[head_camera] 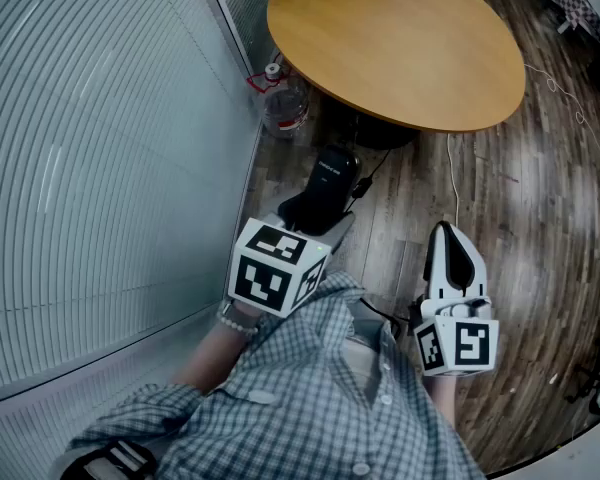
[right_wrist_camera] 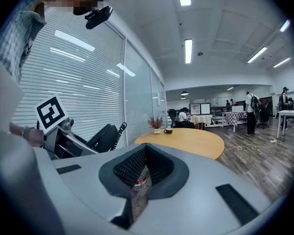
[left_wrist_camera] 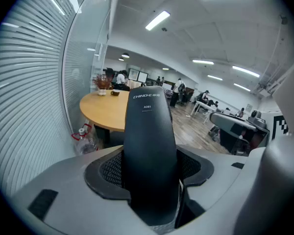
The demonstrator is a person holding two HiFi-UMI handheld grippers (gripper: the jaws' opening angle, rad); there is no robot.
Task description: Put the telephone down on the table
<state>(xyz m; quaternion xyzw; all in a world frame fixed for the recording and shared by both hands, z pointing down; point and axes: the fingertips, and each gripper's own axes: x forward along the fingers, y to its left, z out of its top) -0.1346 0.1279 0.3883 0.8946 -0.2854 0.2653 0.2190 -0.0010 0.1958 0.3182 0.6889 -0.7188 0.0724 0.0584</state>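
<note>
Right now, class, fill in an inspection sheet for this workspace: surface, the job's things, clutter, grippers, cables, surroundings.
Surface: round wooden table, mostly bare.
Job's things: black telephone handset, not on the table, held over the wood floor.
Clutter: potted plant and cup at the table's far edge; water bottle on the floor.
Grippers: left gripper shut on the handset; right gripper shut, empty.
Cables: white cable on the floor; coiled cord at the handset.
Surroundings: blinds; open office beyond.
</note>
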